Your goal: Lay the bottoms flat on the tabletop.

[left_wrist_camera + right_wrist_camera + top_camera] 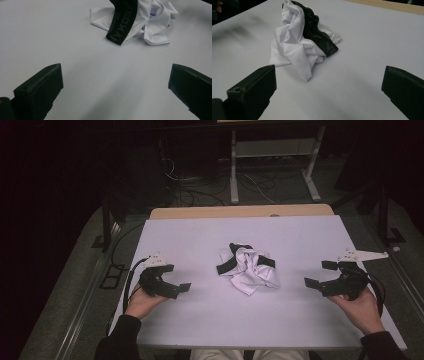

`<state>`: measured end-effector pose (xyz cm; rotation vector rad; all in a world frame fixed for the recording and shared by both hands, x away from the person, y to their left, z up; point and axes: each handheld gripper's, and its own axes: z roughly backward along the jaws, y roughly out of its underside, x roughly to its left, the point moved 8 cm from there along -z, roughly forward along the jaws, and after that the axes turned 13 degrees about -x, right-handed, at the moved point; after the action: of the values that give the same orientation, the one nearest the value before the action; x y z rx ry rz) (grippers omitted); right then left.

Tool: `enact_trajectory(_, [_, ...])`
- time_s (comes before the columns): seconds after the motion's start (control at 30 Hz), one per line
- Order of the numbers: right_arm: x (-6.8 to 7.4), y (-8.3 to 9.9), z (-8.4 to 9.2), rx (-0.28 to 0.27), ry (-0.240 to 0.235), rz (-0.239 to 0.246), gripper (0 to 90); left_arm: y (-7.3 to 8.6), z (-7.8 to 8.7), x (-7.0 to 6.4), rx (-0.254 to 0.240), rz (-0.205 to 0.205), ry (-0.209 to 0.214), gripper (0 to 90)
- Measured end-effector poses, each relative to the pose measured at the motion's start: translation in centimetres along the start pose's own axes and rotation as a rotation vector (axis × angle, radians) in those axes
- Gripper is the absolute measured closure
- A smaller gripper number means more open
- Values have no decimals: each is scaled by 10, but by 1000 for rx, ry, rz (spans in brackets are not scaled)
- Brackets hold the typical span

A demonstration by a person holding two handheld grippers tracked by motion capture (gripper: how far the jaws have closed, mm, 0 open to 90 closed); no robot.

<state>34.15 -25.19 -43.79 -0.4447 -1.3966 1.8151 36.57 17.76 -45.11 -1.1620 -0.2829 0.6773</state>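
Left gripper view is showing the left gripper (115, 92) with its jaws standing wide apart over bare white table (37, 37), gripping nothing; right gripper view is showing the right gripper (328, 92) spread just as wide and equally empty. Ahead of both, a crumpled white garment (248, 268) with a black elastic band (122, 20) is lying in a heap near the middle of the table, well apart from either tool. Grey lettering is running along the band, upside down and only partly readable. From the high view, each hand (141, 303) is resting at its own side of the sheet.
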Motion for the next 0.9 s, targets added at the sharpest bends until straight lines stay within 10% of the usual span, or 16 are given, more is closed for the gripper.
enact_trajectory(0.9, [-12, -22, -39, 44, -9, 30, 0, -24, -30, 13, 27, 3, 35, 1])
